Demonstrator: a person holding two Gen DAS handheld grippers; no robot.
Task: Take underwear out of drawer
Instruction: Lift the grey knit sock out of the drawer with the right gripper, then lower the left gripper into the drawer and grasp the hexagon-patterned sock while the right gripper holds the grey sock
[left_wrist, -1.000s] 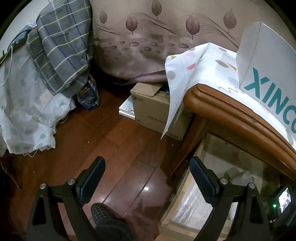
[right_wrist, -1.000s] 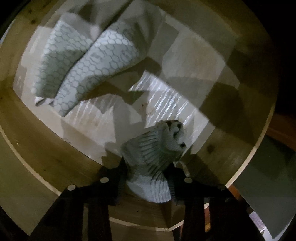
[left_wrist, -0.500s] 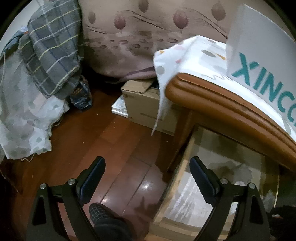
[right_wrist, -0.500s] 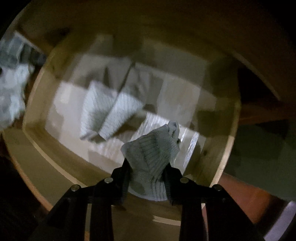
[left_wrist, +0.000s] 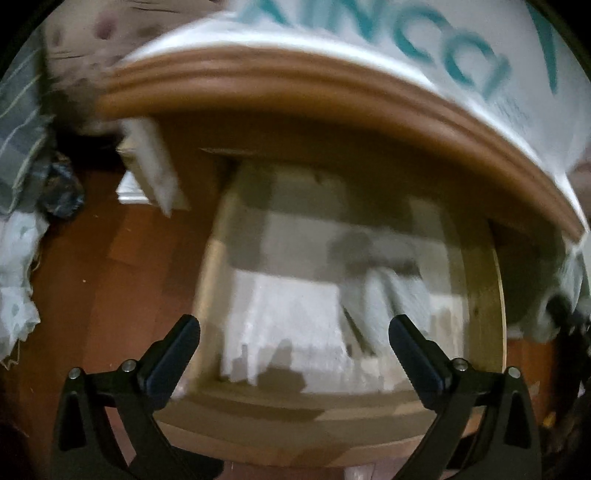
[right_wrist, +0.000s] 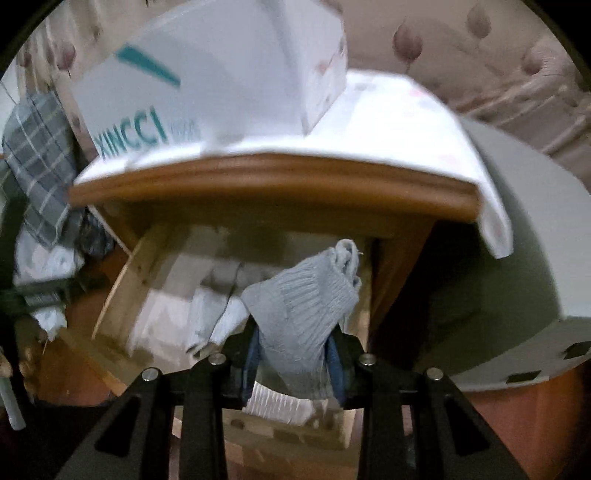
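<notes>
My right gripper (right_wrist: 293, 356) is shut on a light grey ribbed piece of underwear (right_wrist: 306, 310) and holds it above the open wooden drawer (right_wrist: 122, 273). A second pale patterned garment (right_wrist: 218, 317) lies on the drawer floor; it also shows, blurred, in the left wrist view (left_wrist: 384, 295). My left gripper (left_wrist: 295, 339) is open and empty, above the front of the drawer (left_wrist: 487, 295). The held underwear shows at the right edge of the left wrist view (left_wrist: 557, 306).
The drawer sits under a brown wooden tabletop (left_wrist: 332, 85) covered by a white cloth, with a white XINCCI box (right_wrist: 207, 81) on it. Reddish wooden floor (left_wrist: 110, 277) lies to the left. Plaid fabric (right_wrist: 37, 162) and pale cloth hang at the left.
My right gripper has lifted the grey underwear up out of the drawer and pulled back. My left gripper has swung right from over the floor to over the drawer, still open.
</notes>
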